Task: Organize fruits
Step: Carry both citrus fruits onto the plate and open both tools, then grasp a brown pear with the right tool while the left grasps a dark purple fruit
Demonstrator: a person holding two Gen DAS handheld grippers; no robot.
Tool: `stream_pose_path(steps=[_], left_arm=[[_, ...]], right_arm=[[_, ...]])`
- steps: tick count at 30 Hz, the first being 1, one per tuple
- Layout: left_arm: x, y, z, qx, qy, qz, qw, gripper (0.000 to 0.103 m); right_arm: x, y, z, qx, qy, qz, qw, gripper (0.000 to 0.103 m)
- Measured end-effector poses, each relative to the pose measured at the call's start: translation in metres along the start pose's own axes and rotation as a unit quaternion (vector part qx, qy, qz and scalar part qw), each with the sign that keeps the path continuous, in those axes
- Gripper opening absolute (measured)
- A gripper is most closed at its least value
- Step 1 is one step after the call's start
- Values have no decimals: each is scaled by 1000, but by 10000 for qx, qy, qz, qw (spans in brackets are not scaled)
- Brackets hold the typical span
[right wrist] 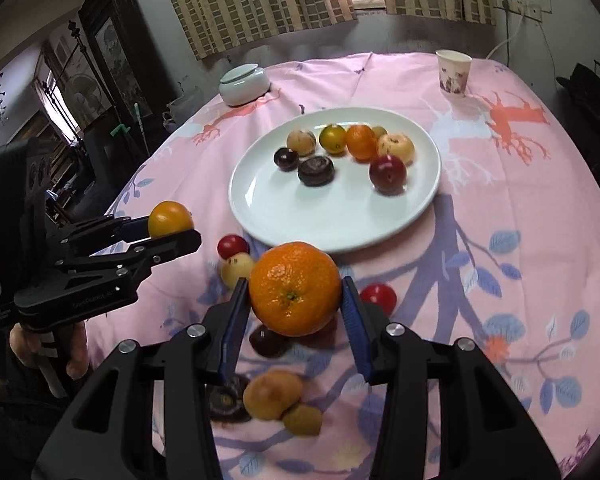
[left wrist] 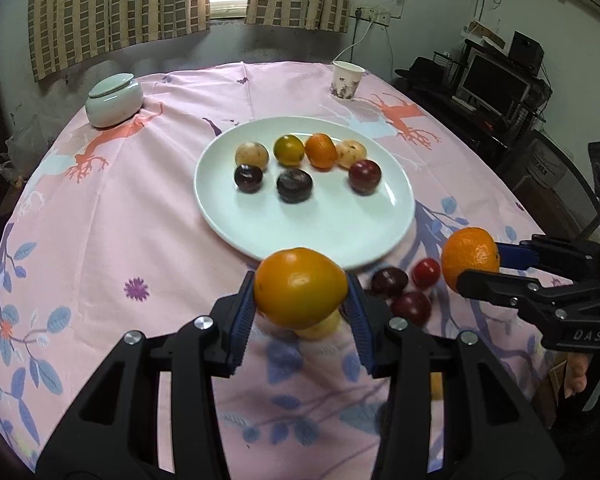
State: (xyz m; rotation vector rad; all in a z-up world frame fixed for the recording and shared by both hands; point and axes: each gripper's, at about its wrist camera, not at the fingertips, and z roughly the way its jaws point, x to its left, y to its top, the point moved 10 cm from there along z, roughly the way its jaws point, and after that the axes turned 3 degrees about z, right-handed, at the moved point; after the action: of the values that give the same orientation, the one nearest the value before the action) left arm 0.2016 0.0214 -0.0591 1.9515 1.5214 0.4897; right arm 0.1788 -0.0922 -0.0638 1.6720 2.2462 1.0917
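Left gripper [left wrist: 301, 300] clamped on a smooth yellow-orange fruit [left wrist: 300, 286], blue pads pressing both sides, fruit held clear above the cloth. Right gripper [right wrist: 296, 300] clamped on a mandarin [right wrist: 295, 288], stem end facing the camera, also off the table. Each gripper shows in the other's view: right one at the right edge of the left view with its mandarin, left one at the left edge of the right view with its fruit.

Just beyond the jaws, loose fruit on the pink tablecloth [right wrist: 500, 184]: red plum [right wrist: 233, 246], pale fruit [right wrist: 237, 269], second red plum [right wrist: 379, 297], dark plum [right wrist: 267, 340] under the mandarin. Nearer the camera, a brownish fruit [right wrist: 272, 394], a small yellow-green one [right wrist: 303, 419] touching it, and a dark fruit [right wrist: 228, 400], blurred.

Farther out, mid-table, white plate [right wrist: 320, 220] carrying seven fruits in its far half: tan, green-yellow, orange, pale, and three dark or red plums.

Far left: lidded white jar [right wrist: 244, 84]. Far right: paper cup [right wrist: 454, 72].
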Motion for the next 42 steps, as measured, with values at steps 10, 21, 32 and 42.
stream_pose_path(steps=[10, 21, 32, 42], left_arm=[[56, 65, 89, 440, 168, -408, 9981, 44], [63, 73, 99, 406, 120, -647, 9970, 75], [28, 32, -18, -634, -3, -472, 9969, 95], [4, -82, -14, -15, -227, -448, 9987, 96]], right_arm=[[-22, 84, 97, 225, -570, -430, 9972, 46], [-34, 103, 119, 129, -980, -650, 9930, 61], [-21, 53, -11, -807, -687, -452, 9933, 99], [-13, -73, -20, -208, -325, 106, 9992, 99]])
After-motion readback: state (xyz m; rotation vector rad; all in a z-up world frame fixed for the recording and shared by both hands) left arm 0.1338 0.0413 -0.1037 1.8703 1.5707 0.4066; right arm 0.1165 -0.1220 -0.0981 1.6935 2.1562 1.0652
